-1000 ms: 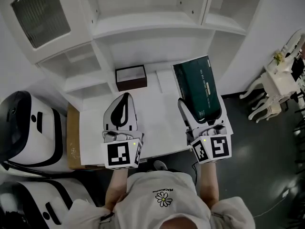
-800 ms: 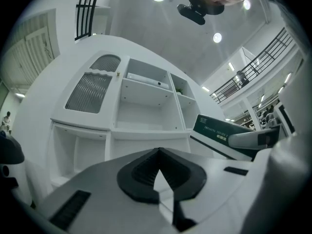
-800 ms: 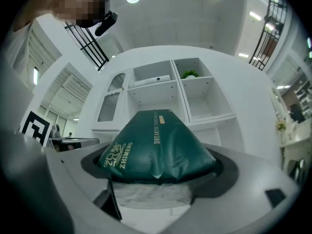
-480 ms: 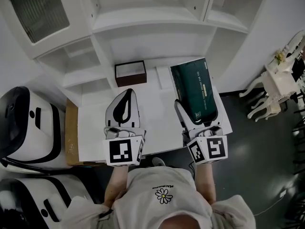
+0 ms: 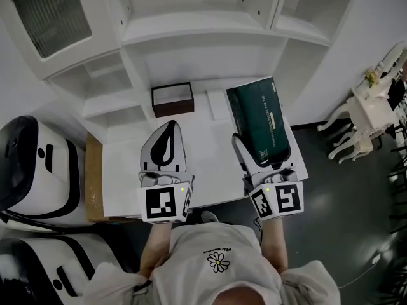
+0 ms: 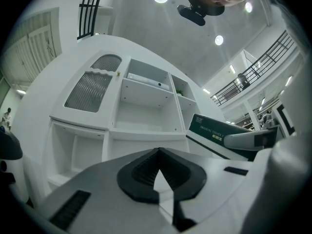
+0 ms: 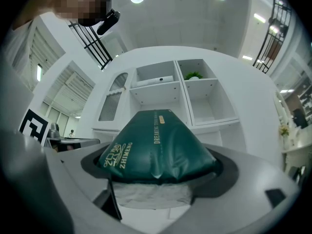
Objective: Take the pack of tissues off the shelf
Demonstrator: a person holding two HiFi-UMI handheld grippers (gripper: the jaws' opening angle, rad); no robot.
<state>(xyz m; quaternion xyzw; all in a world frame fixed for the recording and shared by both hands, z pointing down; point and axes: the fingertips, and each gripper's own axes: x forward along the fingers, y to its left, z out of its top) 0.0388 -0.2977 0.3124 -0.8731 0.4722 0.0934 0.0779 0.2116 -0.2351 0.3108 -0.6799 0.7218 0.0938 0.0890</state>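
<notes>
The dark green pack of tissues (image 5: 261, 122) hangs over the white table top in front of the shelf unit, off the shelves. My right gripper (image 5: 257, 150) is shut on its near end. In the right gripper view the pack (image 7: 156, 143) fills the space between the jaws, with white tissue showing at its underside. My left gripper (image 5: 168, 127) hovers over the table to the left. It is shut, its tips meet, and it holds nothing (image 6: 157, 152).
A small dark brown box (image 5: 173, 98) stands at the back of the table (image 5: 210, 157), against the white shelf unit (image 5: 203, 24). White-and-black machines (image 5: 32, 170) stand on the left, beside cardboard (image 5: 95, 176). White chairs (image 5: 369, 107) are on the right.
The right gripper has drawn the tissue pack slightly back toward the person. The left gripper has stayed where it was.
</notes>
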